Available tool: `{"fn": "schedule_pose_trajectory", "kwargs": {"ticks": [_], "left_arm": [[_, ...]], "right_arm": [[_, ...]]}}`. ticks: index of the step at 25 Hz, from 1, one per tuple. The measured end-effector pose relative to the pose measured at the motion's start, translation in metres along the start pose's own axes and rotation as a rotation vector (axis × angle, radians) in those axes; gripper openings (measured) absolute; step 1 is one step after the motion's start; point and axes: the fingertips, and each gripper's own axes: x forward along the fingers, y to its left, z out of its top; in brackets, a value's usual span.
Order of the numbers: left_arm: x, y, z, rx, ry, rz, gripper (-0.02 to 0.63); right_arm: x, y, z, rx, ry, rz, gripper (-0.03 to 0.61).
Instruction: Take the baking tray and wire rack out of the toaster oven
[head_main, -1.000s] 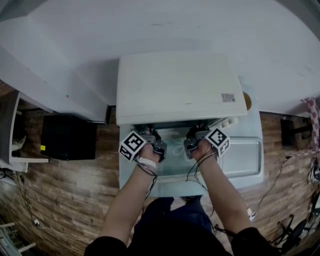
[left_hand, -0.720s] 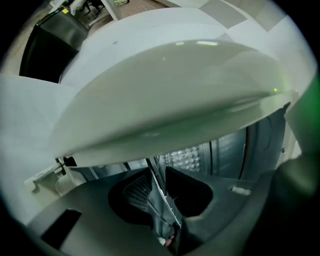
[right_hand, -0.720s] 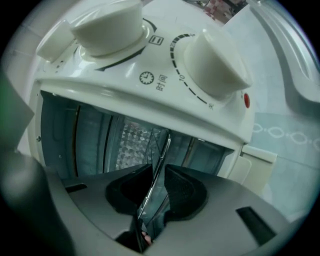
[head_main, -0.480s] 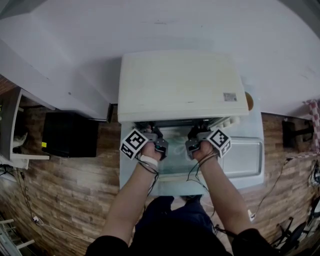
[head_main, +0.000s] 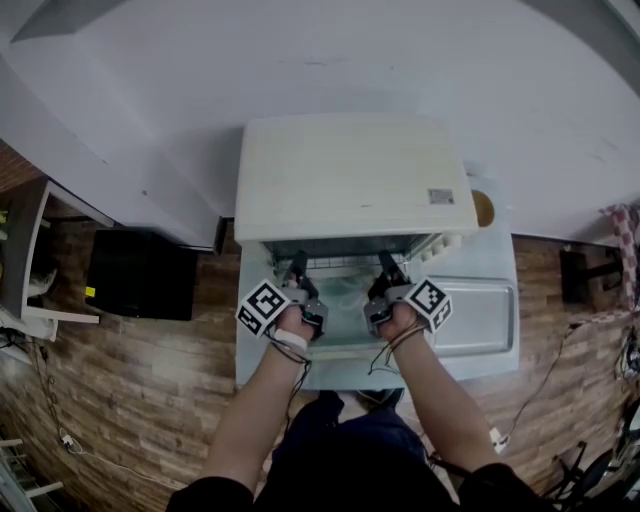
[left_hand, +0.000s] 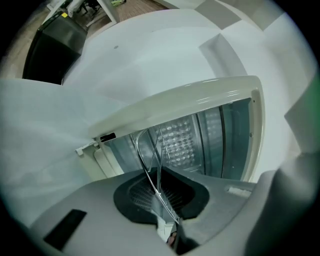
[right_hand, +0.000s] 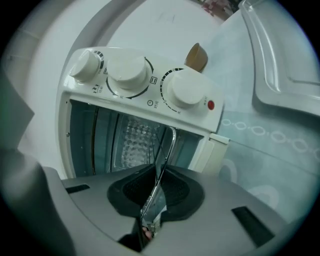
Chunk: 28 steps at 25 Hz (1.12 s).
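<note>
Chrome wire rack (right_hand: 171, 137), at the toaster oven's (head_main: 350, 175) mouth, sits pinched by the left gripper (head_main: 297, 268) and right gripper (head_main: 385, 265), jaws just closed nearly shut on its front bar, while the baking tray (head_main: 478, 315) already lies right of the oven, so seemingly only the rack's withdrawal remains.

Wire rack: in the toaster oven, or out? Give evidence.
Partly out. The wire rack front sits clamped in the left gripper and right gripper, outside the toaster oven; its rear is inside.
</note>
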Motion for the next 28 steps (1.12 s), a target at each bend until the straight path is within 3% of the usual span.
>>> {"fn": "schedule_pose_trajectory", "kwargs": {"ticks": [18, 28], "left_arm": [[-0.059, 0.0, -0.032, 0.029, 0.016, 0.039, 0.029], [-0.092, -0.004, -0.049, -0.002, 0.023, -0.023, 0.021]], "right_arm": [[-0.059, -0.007, -0.024, -0.003, 0.075, 0.021, 0.037], [-0.09, -0.01, -0.035, 0.027, 0.083, 0.058, 0.028]]}}
